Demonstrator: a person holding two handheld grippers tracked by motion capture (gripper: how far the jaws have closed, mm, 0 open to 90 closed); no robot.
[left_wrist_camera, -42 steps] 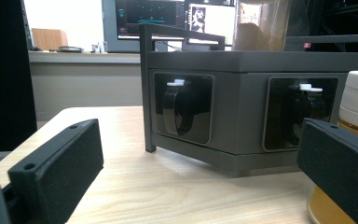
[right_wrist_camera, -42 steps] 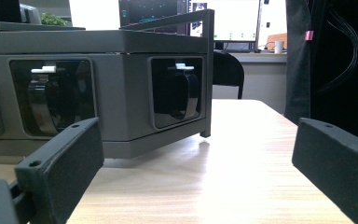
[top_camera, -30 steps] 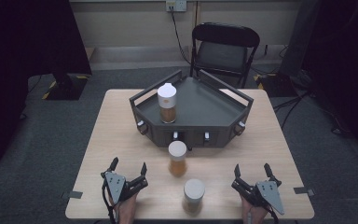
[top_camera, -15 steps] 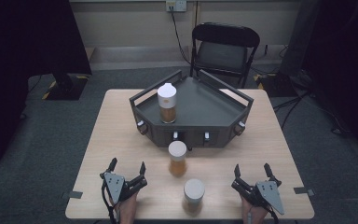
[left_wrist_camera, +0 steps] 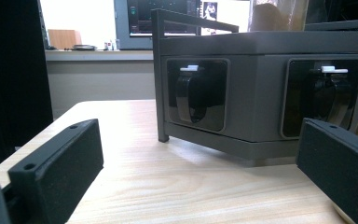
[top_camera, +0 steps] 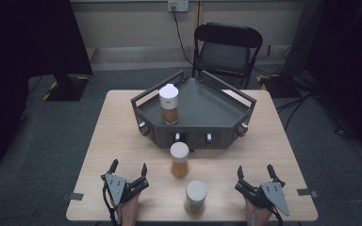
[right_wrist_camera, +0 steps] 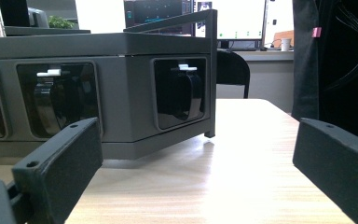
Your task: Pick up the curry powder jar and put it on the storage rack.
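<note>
While both of my grippers rest at the near edge of the wooden table (top_camera: 122,122), neither one holds anything. My left gripper (top_camera: 129,168) sits near the front left corner with its jaws spread wide and bare wood between them; my right gripper (top_camera: 254,171) sits near the front right corner, jaws just as far apart and just as bare. Between them, closest to me, stands a squat jar with a pale lid (top_camera: 196,197), well apart from either gripper. Just beyond it, toward the middle of the table, stands an amber-filled jar with a white lid (top_camera: 179,160), upright and just in front of the dark grey angular tray (top_camera: 207,101). A third, taller jar with a white cap (top_camera: 168,104) stands upright on the left part of that tray.

From the left gripper view, I look along the tabletop at the tray's front wall (left_wrist_camera: 261,93), where two recessed black latches with white tabs sit side by side. The right gripper view faces the tray's opposite front corner (right_wrist_camera: 121,84) and shows two similar latches. Behind the table stands a black folding chair (top_camera: 226,49).
</note>
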